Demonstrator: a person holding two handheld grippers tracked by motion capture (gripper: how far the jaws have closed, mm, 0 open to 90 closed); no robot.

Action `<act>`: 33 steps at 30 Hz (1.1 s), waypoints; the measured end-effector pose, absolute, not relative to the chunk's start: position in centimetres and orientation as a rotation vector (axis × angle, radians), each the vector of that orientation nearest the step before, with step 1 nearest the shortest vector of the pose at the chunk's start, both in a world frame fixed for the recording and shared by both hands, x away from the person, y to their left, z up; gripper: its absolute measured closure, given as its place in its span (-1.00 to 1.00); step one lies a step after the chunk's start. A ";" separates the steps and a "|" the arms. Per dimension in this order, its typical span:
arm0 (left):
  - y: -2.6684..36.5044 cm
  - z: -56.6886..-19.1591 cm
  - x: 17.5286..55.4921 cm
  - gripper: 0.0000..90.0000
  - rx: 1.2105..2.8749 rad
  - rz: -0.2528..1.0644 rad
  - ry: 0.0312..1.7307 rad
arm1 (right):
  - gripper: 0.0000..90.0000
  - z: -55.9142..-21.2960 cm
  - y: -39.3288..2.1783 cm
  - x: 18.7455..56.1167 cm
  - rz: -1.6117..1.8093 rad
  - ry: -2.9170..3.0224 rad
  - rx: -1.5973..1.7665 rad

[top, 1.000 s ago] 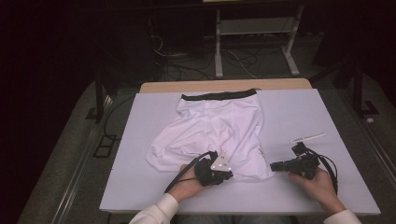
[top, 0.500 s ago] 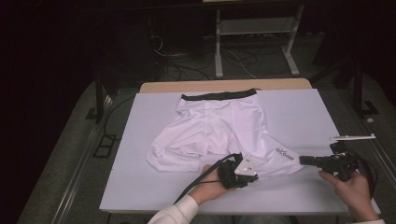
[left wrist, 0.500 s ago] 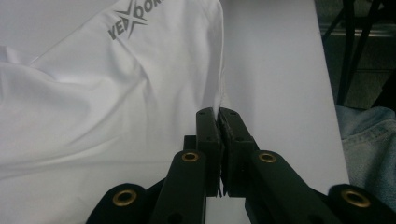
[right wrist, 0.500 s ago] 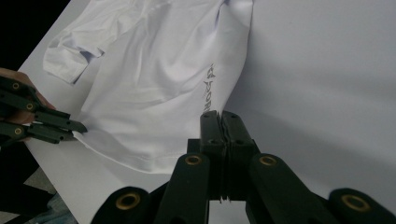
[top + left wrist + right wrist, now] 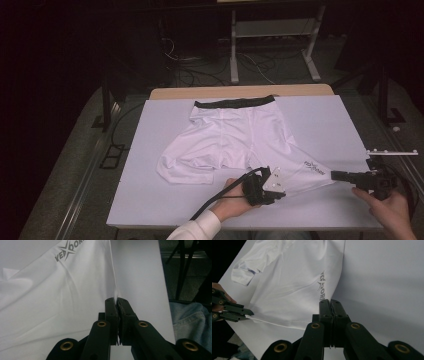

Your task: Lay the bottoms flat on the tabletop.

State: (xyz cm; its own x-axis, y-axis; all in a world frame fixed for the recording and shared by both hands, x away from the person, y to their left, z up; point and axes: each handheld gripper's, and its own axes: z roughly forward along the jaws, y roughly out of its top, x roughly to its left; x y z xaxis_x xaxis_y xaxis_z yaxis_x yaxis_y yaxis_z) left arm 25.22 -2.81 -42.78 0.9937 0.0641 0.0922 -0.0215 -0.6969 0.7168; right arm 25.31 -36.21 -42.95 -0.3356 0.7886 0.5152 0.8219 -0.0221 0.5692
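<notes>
white shorts point(image 5: 235, 140) hem stretched between both low, level tongs point(image 5: 278, 190) point(image 5: 334, 175), each clenched on it.

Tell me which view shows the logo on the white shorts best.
The left gripper view: the logo on the white shorts is large and sharp, though cropped. The right gripper view shows it sideways; the high view shows it tiny.

white shorts point(image 5: 235, 140), black waistband point(image 5: 235, 102), grey logo point(image 5: 315, 167), white table point(image 5: 325, 120)

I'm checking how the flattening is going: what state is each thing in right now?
white shorts: lying on the table, one leg pulled out flat, the other leg bunched.
left gripper: shut on the hem.
right gripper: shut on the hem corner.
table: covered by a white sheet.
</notes>
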 end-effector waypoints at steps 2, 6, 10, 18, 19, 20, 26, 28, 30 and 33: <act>-2.8 -42.9 24.9 0.92 2.357 0.138 0.010 | 0.94 -43.4 -36.2 25.0 -1.282 -2.155 -1.783; -2.5 -43.3 24.4 0.92 2.379 0.114 0.005 | 0.94 -44.3 -35.9 24.6 -1.198 -2.144 -1.764; -2.2 -43.5 24.3 0.92 2.392 0.099 0.005 | 0.94 -44.6 -35.7 24.4 -1.171 -2.143 -1.747; -1.8 -44.2 24.0 0.90 2.403 0.017 -0.007 | 0.94 -44.7 -35.3 24.0 -1.147 -2.143 -1.726; -1.8 -44.2 24.0 0.83 2.403 0.017 -0.007 | 0.93 -44.7 -35.3 23.9 -1.149 -2.141 -1.722; -1.7 -44.2 23.9 0.75 2.405 -0.003 -0.006 | 0.86 -44.6 -35.3 23.8 -1.152 -2.141 -1.717; -0.8 -44.0 23.8 0.35 2.395 -0.029 0.012 | 0.47 -44.1 -35.1 23.4 -1.170 -2.191 -1.747; -0.3 -43.7 24.0 0.20 2.387 -0.031 0.030 | 0.38 -43.8 -35.0 23.3 -1.193 -2.213 -1.754; 0.3 -43.3 24.2 0.04 2.364 -0.032 0.059 | 0.28 -43.5 -34.9 23.2 -1.214 -2.239 -1.757; 1.4 -42.7 24.6 -0.11 2.325 -0.033 0.117 | 0.24 -43.2 -34.8 23.1 -1.243 -2.252 -1.750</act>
State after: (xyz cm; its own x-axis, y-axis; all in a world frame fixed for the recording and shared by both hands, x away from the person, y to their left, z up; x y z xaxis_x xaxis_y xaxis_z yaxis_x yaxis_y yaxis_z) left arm 24.64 1.44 -42.71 0.9954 0.0740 -0.0603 0.0946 -0.6828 0.7244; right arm 23.11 -34.79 -43.22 -0.3669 0.8017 0.4719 0.8266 0.0482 0.5608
